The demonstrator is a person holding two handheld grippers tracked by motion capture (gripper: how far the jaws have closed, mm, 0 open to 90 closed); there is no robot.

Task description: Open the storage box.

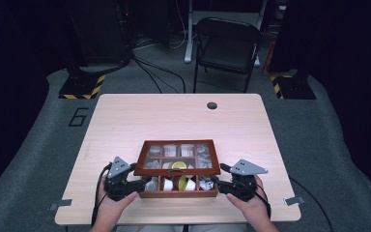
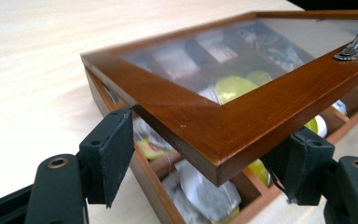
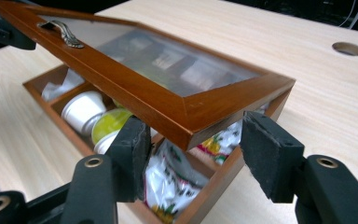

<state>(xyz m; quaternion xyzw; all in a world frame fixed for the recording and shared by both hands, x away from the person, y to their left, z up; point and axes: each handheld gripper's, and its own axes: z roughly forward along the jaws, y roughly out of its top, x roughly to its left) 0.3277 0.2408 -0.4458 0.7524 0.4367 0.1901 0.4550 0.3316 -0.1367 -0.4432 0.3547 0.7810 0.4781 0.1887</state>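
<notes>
**Raising the glass lid of the tea box evenly**

While the lid (image 1: 179,156) stands partly raised over the wooden box (image 1: 178,194), hinged at the far edge and tilted up toward the person, the step in hand looks like swinging it fully open. To do that well, both near corners should rise together so the frame does not twist, and the box should stay put on the surface (image 1: 174,116). The box sits near the front middle of the surface, its compartments holding tea bags (image 3: 177,182) and small white cups (image 3: 81,111); a metal handle (image 3: 65,33) sits on the lid's front rail.

The left hand-held gripper (image 1: 134,182) is at the lid's near left corner, its jaws spread, the corner poking between them without being pinched. The right hand-held gripper (image 1: 216,180) mirrors it at the near right corner, jaws likewise spread around the corner, not pressing on it.
</notes>
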